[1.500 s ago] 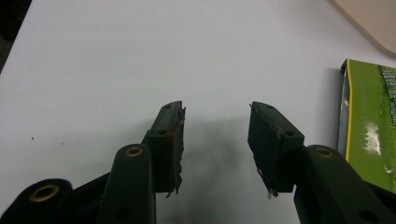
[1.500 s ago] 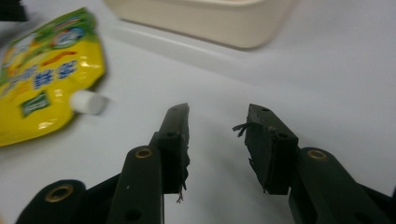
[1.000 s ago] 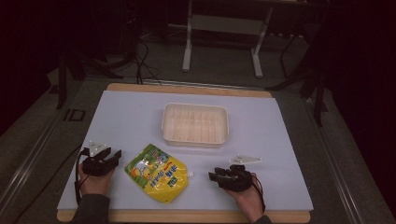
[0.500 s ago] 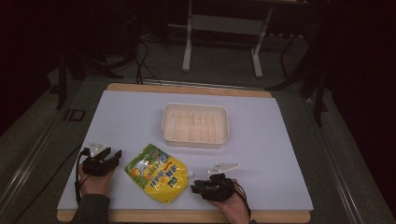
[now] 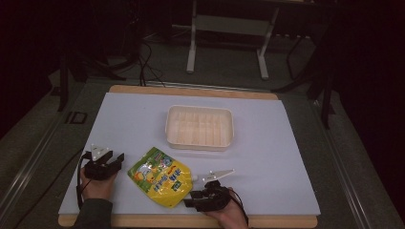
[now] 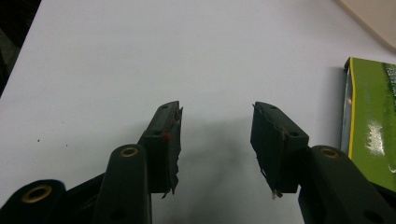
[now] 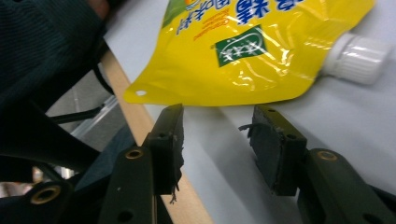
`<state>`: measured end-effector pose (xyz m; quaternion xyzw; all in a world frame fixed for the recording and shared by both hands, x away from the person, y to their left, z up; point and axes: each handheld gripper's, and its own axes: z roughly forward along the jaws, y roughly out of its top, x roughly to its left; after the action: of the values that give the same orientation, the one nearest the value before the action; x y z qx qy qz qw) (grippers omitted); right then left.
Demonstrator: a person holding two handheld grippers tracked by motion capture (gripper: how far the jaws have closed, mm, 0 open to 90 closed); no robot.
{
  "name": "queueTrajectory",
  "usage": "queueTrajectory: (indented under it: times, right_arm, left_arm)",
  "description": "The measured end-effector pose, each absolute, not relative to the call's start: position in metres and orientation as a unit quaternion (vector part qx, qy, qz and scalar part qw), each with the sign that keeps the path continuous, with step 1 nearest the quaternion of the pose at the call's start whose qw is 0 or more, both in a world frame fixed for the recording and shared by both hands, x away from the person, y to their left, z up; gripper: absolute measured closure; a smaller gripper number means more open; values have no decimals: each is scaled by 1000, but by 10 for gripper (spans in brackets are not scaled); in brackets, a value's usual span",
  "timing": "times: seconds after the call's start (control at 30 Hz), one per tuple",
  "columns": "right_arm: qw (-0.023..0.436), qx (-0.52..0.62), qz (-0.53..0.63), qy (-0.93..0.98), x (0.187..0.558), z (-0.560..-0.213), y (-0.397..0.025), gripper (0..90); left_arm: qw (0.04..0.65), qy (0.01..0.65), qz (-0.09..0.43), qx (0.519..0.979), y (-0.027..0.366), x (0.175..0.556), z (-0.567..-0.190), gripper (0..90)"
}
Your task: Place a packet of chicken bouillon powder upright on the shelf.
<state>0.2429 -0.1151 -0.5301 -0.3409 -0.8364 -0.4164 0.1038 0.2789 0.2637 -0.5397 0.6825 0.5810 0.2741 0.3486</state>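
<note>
A yellow and green spouted pouch (image 5: 161,177) lies flat on the white table (image 5: 267,157) near the front edge. Its white screw cap (image 7: 357,58) points to the right. My right gripper (image 5: 190,200) is open at the pouch's lower right corner, jaws aimed at the yellow bottom edge (image 7: 219,95), a small gap away. My left gripper (image 5: 114,160) is open just left of the pouch, with bare table between its jaws. The pouch's green side edge (image 6: 369,126) shows at the right of the left gripper view.
A shallow cream tray (image 5: 199,127) sits empty behind the pouch, mid-table. The table's wooden front edge (image 7: 140,121) runs right under my right gripper. A dark sleeve (image 7: 42,51) shows at the upper left of the right gripper view.
My right gripper has moved left and toward the front edge, turning to face the pouch's lower corner. The left gripper and the pouch have stayed put.
</note>
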Motion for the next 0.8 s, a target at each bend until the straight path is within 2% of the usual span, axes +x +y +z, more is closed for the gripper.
queueTrajectory:
  times: [0.3,0.7,0.8]
  right_arm:
    - [163,-353,-414,-823,247,-537,-105,467]
    - [182,-383,-427,-799,260,-538,-102,385]
    - [202,-396,-439,-780,265,-536,-106,361]
  left_arm:
    - [348,582,276,682,263,279,-540,518]
    - [348,581,279,681,263,278,-540,513]
    - [347,580,280,682,263,278,-540,513]
